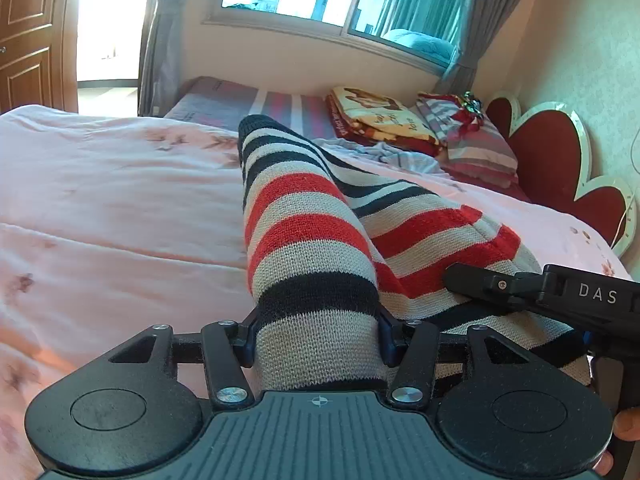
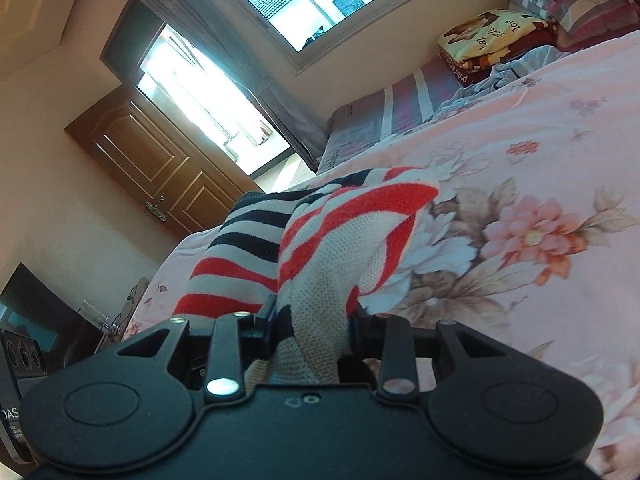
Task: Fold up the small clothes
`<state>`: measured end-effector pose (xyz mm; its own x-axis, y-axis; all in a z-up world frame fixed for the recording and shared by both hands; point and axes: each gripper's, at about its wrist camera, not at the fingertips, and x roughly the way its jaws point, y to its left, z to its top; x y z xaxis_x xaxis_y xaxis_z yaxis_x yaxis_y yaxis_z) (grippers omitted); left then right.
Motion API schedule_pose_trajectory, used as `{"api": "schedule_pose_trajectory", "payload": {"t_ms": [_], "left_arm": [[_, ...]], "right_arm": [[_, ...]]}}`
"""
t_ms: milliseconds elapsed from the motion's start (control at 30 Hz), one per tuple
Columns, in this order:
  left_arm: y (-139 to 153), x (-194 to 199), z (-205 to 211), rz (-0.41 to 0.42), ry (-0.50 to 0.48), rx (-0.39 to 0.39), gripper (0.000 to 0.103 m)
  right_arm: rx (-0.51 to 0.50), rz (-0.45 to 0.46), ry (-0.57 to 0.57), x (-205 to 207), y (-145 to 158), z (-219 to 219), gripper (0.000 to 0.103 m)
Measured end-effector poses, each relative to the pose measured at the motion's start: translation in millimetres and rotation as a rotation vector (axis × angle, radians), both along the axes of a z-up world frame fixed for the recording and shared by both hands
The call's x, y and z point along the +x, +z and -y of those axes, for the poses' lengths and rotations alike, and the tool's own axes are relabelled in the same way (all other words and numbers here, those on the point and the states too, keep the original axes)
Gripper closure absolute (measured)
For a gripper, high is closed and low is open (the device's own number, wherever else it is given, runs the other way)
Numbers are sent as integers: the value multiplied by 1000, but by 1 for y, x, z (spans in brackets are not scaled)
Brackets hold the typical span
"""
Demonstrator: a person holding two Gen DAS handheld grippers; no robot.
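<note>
A: What has the left gripper (image 1: 318,338) got?

B: Its jaws are partly closed, clamped on a bunched end of the knitted garment with red, black and cream stripes (image 1: 308,240). The right gripper (image 2: 312,330) pinches another bunch, narrower.

A: And where is the garment?

B: Raised between them, trailing onto the pink floral quilt (image 1: 100,200).

A: What's the risk?

B: Thick knit could slip from either clamp, I'd say, or land crooked if the two hands lower unevenly.

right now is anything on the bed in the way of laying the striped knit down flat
Nothing visible: both the left claw and right claw grip the striped knit, and the pink quilt under it looks bare.
</note>
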<state>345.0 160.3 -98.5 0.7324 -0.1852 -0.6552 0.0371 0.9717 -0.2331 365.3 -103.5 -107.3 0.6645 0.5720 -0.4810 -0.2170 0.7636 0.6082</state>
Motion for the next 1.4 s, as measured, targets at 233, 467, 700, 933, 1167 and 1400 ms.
{"api": "schedule_pose_trajectory", "payload": {"t_ms": [233,467,700,933,1167,1400], "left_arm": [[-35,31,-107,-10,7,-7,50],[-88,46,-164,-20,-14,-58,29],[-82,32,-166,27,-26,25,13],[-46,-4,-158,147,-81,96,13],[-83,4,-143,-4,-104,137,13],[-85,-4,-145,-19,-49,88,13]], "right_arm": [[-33,4,-25,20,-22,-102,70],[-144,-54,-59,38,-61,-148,68],[-174,-101,-193,22,-58,-128,50],[-323,56,-147,-26,-9,-162,75],[-492,8,-97,-31,-32,-187,87],[-515,9,-94,-28,-46,-183,91]]}}
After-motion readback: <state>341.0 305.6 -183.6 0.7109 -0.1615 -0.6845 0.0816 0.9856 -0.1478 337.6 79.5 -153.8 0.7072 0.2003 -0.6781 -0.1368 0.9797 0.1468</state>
